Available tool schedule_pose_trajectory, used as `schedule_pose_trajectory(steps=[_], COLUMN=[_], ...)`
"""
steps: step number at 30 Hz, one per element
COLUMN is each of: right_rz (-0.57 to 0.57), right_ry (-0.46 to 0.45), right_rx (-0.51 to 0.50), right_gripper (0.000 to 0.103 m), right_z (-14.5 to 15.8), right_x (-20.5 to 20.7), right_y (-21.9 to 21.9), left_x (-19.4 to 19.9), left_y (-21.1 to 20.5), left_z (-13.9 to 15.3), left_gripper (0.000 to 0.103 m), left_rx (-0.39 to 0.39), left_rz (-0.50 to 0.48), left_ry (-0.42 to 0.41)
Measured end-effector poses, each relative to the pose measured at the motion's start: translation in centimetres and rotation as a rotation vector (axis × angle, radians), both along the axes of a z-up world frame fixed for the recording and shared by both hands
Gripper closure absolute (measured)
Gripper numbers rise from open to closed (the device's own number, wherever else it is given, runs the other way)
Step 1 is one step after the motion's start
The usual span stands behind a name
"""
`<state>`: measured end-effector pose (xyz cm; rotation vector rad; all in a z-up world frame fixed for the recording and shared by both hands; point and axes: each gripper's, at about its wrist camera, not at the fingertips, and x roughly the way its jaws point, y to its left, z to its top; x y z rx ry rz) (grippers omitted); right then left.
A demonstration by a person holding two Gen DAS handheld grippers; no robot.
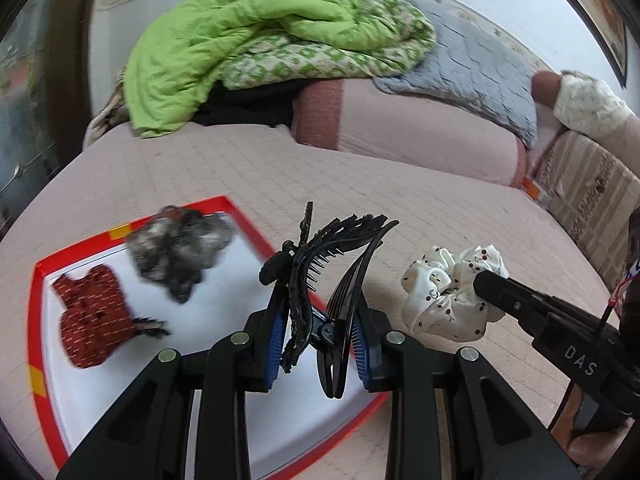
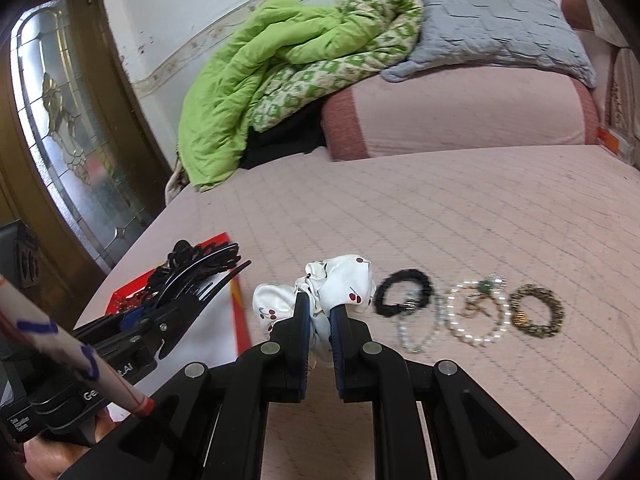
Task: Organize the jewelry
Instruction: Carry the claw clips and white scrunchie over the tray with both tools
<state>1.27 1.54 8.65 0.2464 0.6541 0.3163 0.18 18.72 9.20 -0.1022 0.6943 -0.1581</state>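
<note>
Left wrist view: our left gripper is clamped on a black plastic claw hair clip; blue pads squeeze its base, teeth & curved prongs stick up. The clip's lower end is partly hidden btw the fingers. It hangs over the near-right edge of a white tray with a red rim, which lies on the pink quilted bed cover. The tray's near edge is cut off behind the gripper arms. On the tray: a dark red fabric hair bow w/ light flecks near the left rim, and a grey-black fuzzy hair piece toward the far corner, blurred, so we can't make out what kind. Right of the tray, the right gripper comes in from the frame's right edge, its tip buried in a white cherry-print satin scrunchie; jaws not visible here.

Right wrist view: right gripper is pinched nearly closed on the scrunchie, which is bunched around the pads; whether it touches the bed we can't tell. Just right, in a row on the cover: a black bead bracelet, a clear bead bracelet overlapping it, a pearl bracelet w/ green stone, a brown-gold bead bracelet. All slightly blurred. At left, the left gripper w/ clip hides most of the tray. A green quilt sits at the bed's far edge.
</note>
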Motion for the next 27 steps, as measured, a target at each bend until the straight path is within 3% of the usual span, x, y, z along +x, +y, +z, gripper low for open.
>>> schedule_pose_trajectory(steps=[8,14,27], right_rz=[0.081,0.162,0.22], right_ry=[-0.024,-0.033,0.028], right_rx=[-0.001,0.025,0.023], right_gripper=[0.092,0.091,0.09], right_z=[0.1,0.6,-1.1], right_x=[0.2,0.9,4.6], right_y=[4.6,8.9,12.8], left_x=[-1.7,-2.7,-0.8], left_y=[6.1,9.9,11.7], left_z=[-0.1,-0.6,-2.2], left_gripper=[0.075,0.075,0.075], left_rx=[-0.041,-0.016,0.027], left_rz=[0.16,0.273,0.339], left_ry=[0.012,0.027,0.078])
